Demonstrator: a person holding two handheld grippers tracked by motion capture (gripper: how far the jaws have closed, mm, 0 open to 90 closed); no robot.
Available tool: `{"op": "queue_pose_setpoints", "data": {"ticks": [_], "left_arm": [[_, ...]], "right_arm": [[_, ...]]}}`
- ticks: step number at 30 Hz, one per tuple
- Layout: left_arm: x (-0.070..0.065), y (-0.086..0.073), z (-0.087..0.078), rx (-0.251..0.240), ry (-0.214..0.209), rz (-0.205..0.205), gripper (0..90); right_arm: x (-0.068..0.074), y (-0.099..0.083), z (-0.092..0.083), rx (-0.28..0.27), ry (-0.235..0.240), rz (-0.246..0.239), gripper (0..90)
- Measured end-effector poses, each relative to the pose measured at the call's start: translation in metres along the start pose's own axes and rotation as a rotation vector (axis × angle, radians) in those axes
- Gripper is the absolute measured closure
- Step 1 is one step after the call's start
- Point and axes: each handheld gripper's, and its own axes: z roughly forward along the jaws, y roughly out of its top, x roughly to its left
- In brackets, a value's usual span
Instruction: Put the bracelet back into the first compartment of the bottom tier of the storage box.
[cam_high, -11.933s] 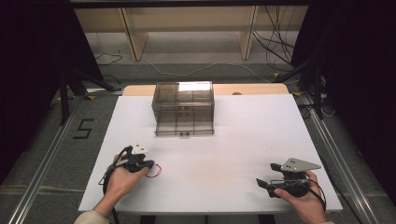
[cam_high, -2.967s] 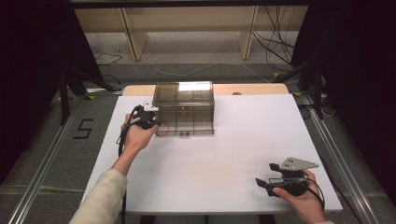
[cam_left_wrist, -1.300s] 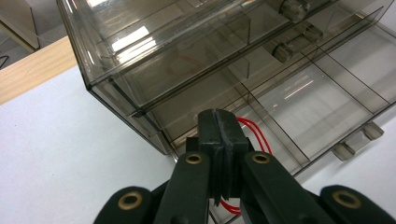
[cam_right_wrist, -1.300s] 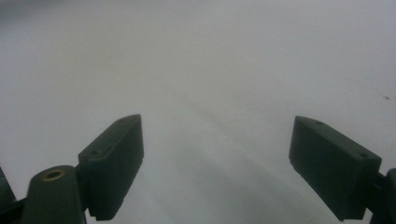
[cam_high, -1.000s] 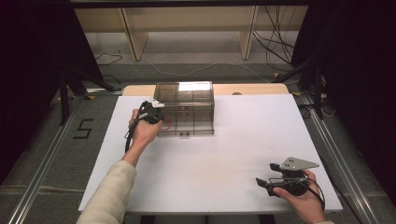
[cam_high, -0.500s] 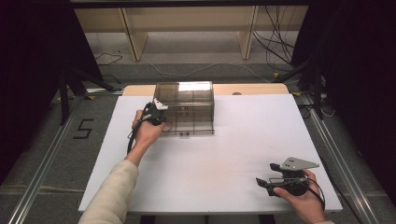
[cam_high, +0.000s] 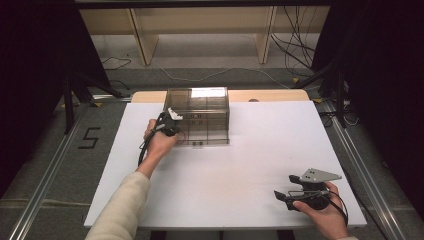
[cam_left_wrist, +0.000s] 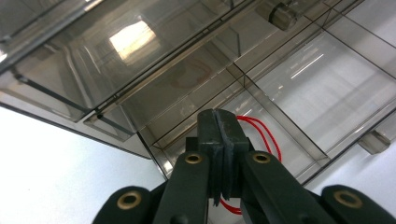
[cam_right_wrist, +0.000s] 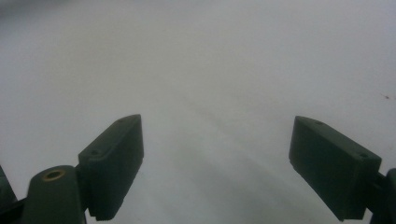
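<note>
White tabletop (cam_high: 240, 165) spans most of the high view, set on a wooden bench edge at the far side, with grey floor and rails around it and a "5" marked on the floor (cam_high: 90, 137) to the left. Toward the far centre of the table stands a smoky transparent drawer box (cam_high: 197, 116), divided into compartments, with small knobs on its near face. In the left gripper view one drawer is slid out, showing its thin clear dividers and a round knob (cam_left_wrist: 282, 14) at the upper edge. At the box's left front corner is the left gripper (cam_high: 169, 124), held in the left hand (cam_high: 159, 142) with a pale sleeve (cam_high: 117, 210) reaching in from below. Its jaws are pressed together, pinching a thin red loop (cam_left_wrist: 261, 135) of cord or elastic that hangs over the open drawer's compartment. Well apart, near the table's front right corner, the right gripper (cam_high: 292, 187) rests low over the bare surface in the right hand (cam_high: 322, 212), its jaws spread wide with nothing between them.
</note>
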Motion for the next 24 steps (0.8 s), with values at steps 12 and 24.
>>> {"op": "queue_pose_setpoints", "data": {"ticks": [12, 24], "left_arm": [[-0.0012, -0.0016, 0.0043, 0.012, 0.006, 0.013, 88.5], [0.0001, 0.0002, -0.0001, -0.006, 0.015, 0.017, 83.3]], "right_arm": [[0.0000, -0.0001, 0.0002, 0.000, 0.002, 0.000, 18.4], [-0.0002, 0.0000, 0.0003, -0.002, 0.002, -0.003, 18.4]]}}
